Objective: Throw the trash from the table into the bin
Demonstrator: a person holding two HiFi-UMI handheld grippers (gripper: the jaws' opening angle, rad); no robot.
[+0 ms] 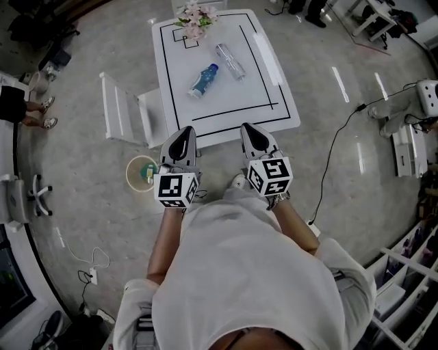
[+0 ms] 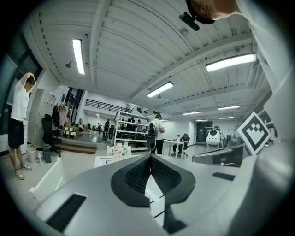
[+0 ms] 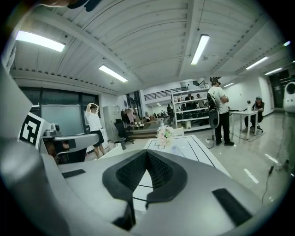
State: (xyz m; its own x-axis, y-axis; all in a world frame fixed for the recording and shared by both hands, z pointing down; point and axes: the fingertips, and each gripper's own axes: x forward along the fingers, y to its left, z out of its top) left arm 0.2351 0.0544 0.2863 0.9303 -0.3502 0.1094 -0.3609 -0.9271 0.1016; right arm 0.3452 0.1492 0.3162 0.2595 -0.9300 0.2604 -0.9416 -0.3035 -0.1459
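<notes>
Only the head view shows the whole layout. The white table (image 1: 274,96), marked with black lines, stands ahead of the person, and a white chair (image 1: 126,113) sits at its left side. The bin (image 1: 130,174) is on the floor near the table's near left corner, with something green inside. Two pieces of trash lie on the table, close together but apart: a blue bottle (image 1: 203,81) and a clear bottle (image 1: 230,61). Flowers (image 1: 196,19) stand at the far edge. The gripper views show what the head view does not: ceiling lights, shelving (image 3: 189,108), a person with a backpack (image 3: 220,115) and a person with raised arms (image 2: 20,120). The left gripper view alone shows a white robot (image 2: 215,137). The left gripper (image 2: 150,177) and the right gripper (image 3: 146,173) are both clenched with nothing between the jaws, and both are held short of the table's near edge. The blue bottle's label is too small to read, and the cubes carry only square markers.
</notes>
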